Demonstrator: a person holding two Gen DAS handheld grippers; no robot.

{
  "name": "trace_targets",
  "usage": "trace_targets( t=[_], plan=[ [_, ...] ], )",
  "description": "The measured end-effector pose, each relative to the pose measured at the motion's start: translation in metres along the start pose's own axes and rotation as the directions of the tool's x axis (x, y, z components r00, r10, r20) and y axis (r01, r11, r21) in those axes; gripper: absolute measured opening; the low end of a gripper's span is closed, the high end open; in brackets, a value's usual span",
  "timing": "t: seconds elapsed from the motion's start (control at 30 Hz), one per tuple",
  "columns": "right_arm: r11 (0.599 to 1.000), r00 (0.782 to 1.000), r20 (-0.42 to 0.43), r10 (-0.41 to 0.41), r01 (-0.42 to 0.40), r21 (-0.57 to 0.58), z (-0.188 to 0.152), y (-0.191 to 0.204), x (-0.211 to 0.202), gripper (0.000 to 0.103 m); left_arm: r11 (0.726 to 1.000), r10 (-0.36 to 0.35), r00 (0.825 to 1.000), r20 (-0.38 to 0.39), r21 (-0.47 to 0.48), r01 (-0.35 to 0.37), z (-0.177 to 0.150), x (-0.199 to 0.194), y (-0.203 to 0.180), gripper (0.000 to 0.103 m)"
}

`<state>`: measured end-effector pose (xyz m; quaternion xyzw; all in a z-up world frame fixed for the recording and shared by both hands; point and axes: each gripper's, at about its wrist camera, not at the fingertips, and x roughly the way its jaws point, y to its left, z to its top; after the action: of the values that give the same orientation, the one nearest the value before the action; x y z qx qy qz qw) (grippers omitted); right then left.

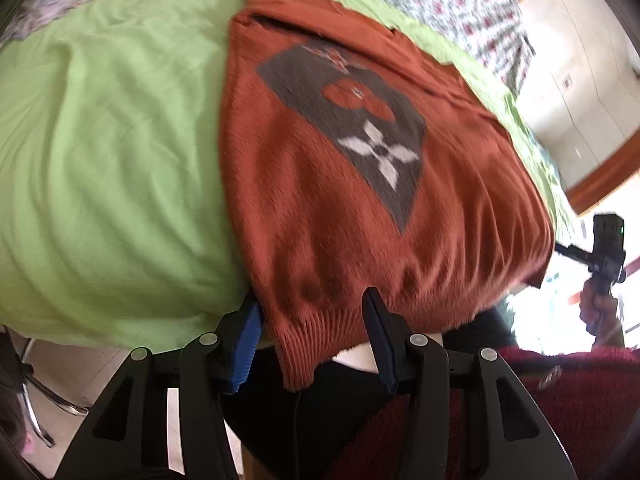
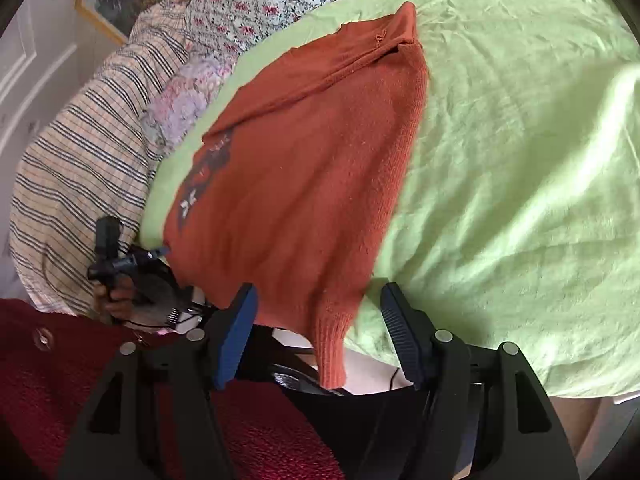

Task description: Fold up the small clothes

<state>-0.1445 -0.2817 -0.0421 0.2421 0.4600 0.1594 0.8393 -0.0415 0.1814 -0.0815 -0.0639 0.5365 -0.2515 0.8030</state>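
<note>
- Left gripper: one, jaws apart, holding nothing; sweater hem hangs between the pads.
- Right gripper: one, jaws wide, empty; ribbed cuff dangles between them.
- Sweater: one, rust-orange knit, grey patch with white flower, flat on the green sheet, hem over the bed edge.

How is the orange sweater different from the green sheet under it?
The orange sweater is fuzzy knit with a ribbed hem and a grey patch showing a white flower; the green sheet is thin, plain and wrinkled. The sweater is small and lies on top; the sheet is much bigger and spreads out beneath it. The sweater's hem corners hang off the near edge; the sheet drapes over it. Both are soft cloth.
</note>
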Motion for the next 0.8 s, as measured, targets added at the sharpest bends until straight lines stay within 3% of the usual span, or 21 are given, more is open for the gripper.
trace_targets(
  t=[0.17,0.33,0.37,0.4,0.43,0.47,0.53,0.63,0.8],
  plan=[
    [0.999,0.996,-0.084,0.013,-0.016,-0.041,-0.009,0.005,0.003,0.066,1.0,-0.016,0.997,-0.079,0.009,0.017,-0.007,0.019,0.001,0.045],
    [0.999,0.991,-0.131,0.039,-0.042,-0.024,-0.013,0.004,0.026,0.064,0.999,-0.037,0.996,-0.084,-0.013,0.036,-0.005,0.032,0.005,0.037],
    [0.999,0.99,-0.136,0.039,-0.041,-0.013,-0.011,0.004,0.033,0.06,0.999,-0.037,0.996,-0.082,-0.008,0.036,-0.005,0.032,0.005,0.028],
    [0.999,0.989,-0.143,0.039,-0.041,-0.012,-0.011,0.002,0.035,0.056,0.999,-0.032,0.997,-0.077,0.007,0.032,-0.006,0.03,0.005,0.013],
    [0.999,0.988,-0.154,0.025,-0.029,-0.023,-0.01,0.004,0.039,0.043,0.999,-0.032,0.997,-0.07,0.015,0.033,-0.007,0.028,0.004,0.011],
    [0.999,0.987,-0.162,0.022,-0.027,-0.033,-0.011,0.004,0.039,0.021,0.999,-0.039,0.998,-0.056,0.024,0.04,-0.008,0.024,0.003,0.009],
    [0.998,0.986,-0.158,0.052,-0.057,-0.028,-0.012,0.005,0.037,0.008,0.998,-0.043,0.999,-0.027,0.039,0.044,-0.01,0.016,-0.002,0.007],
    [0.993,0.986,-0.121,0.111,-0.116,-0.032,-0.014,0.011,0.022,0.008,0.997,-0.072,0.997,0.04,0.034,0.071,-0.009,-0.002,-0.01,0.006],
    [0.975,0.974,0.016,0.224,-0.224,-0.015,-0.005,0.02,-0.007,0.007,0.991,-0.128,0.972,0.196,-0.003,0.131,0.002,-0.04,-0.017,0.005]
  ],
)
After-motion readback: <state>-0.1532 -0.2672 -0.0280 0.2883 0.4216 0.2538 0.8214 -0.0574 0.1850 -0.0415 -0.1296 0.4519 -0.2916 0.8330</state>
